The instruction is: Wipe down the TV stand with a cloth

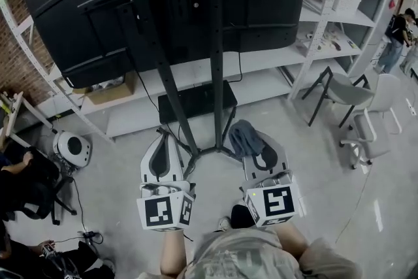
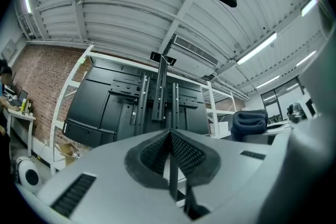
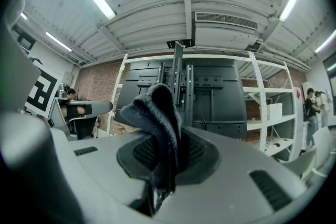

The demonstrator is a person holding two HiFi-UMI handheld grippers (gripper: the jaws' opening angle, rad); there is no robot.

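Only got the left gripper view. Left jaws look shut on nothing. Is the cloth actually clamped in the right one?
Observer: Yes. The right gripper view shows the right gripper shut on the dark grey cloth, with a bunch of it sticking up past the jaws.
Operator: Where's the stand's base?
Observer: In the head view, the base of the TV stand lies between the left gripper and the right one.
Operator: Cloth on it yet?
Observer: The head view puts the cloth just right of the base. Whether they touch can't be told.
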